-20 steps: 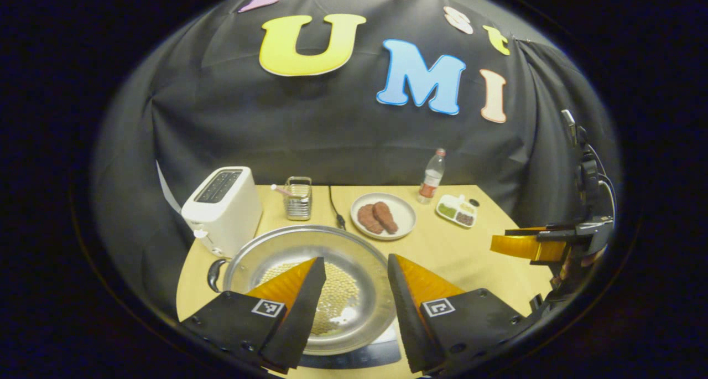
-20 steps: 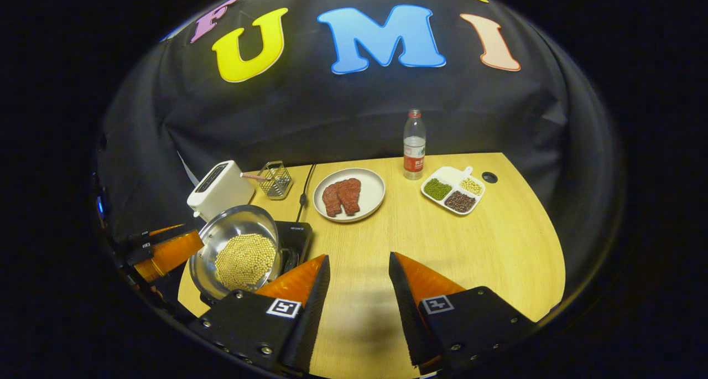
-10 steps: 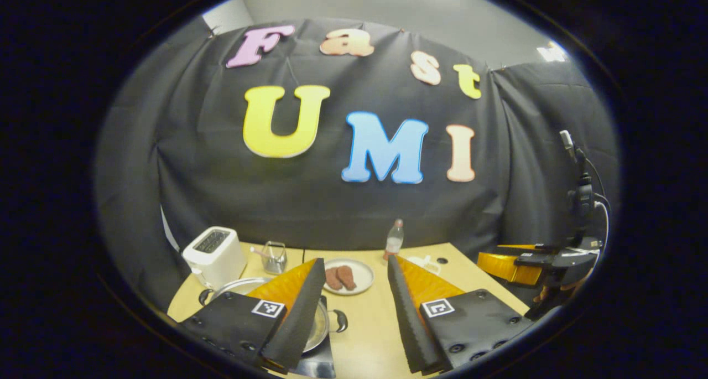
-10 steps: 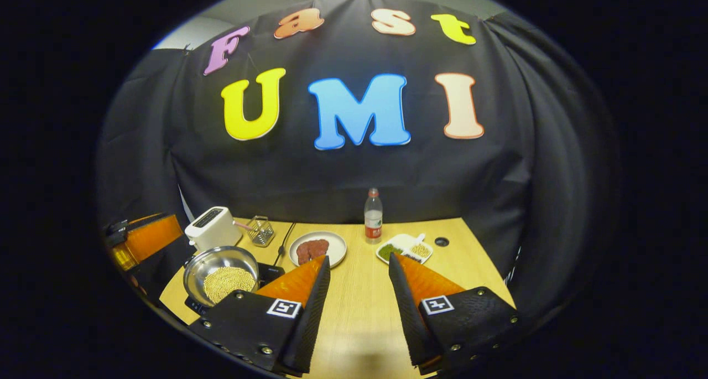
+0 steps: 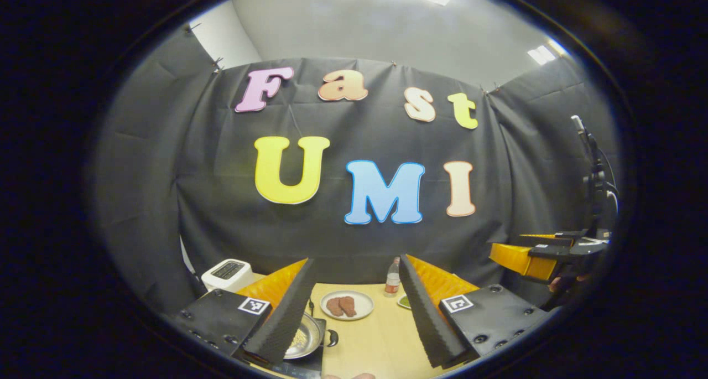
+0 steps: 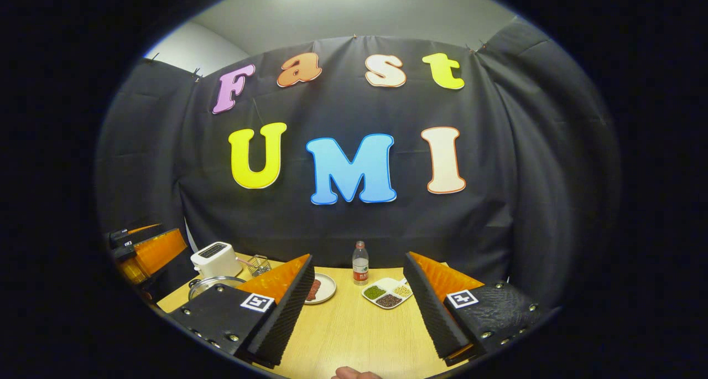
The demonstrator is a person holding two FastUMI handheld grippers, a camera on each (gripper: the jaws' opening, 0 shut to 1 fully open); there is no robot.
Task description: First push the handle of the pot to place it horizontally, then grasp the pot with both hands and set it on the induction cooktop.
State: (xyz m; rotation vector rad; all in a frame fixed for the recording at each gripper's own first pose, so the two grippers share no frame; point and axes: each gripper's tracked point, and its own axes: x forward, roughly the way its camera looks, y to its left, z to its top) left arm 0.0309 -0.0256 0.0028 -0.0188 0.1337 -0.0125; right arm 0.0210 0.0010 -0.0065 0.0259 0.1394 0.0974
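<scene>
Both grippers are up off the table (image 6: 354,335) and pointed at the booth wall, nothing in either of them. The left gripper (image 5: 354,312) has its fingers spread wide with only air and table between them; the right gripper (image 6: 357,307) is the same, wide open and empty.

The pot (image 5: 303,339) sits low and to the left of the left gripper's line, just past its left finger (image 5: 279,318), which hides most of the rim. It rests on the dark induction cooktop (image 5: 310,362), a bed of pale beans showing inside, and one small black handle (image 5: 332,337) juts out sideways toward the middle of the table. So its long axis, handle to handle, looks to run across the table, though the far handle is hidden and I can't confirm that.

In the right gripper view the pot's rim (image 6: 213,282) peeks out far left beside the white toaster (image 6: 213,259), behind that gripper's left finger. The left gripper is clearly the nearer of the two; the right is well apart from it, over bare table in front of the plate (image 6: 323,287) and the divided dish (image 6: 387,294).

By my reading the pot is where the task wants it and the hands are clear. Any further move would mean dropping down and to the left.
</scene>
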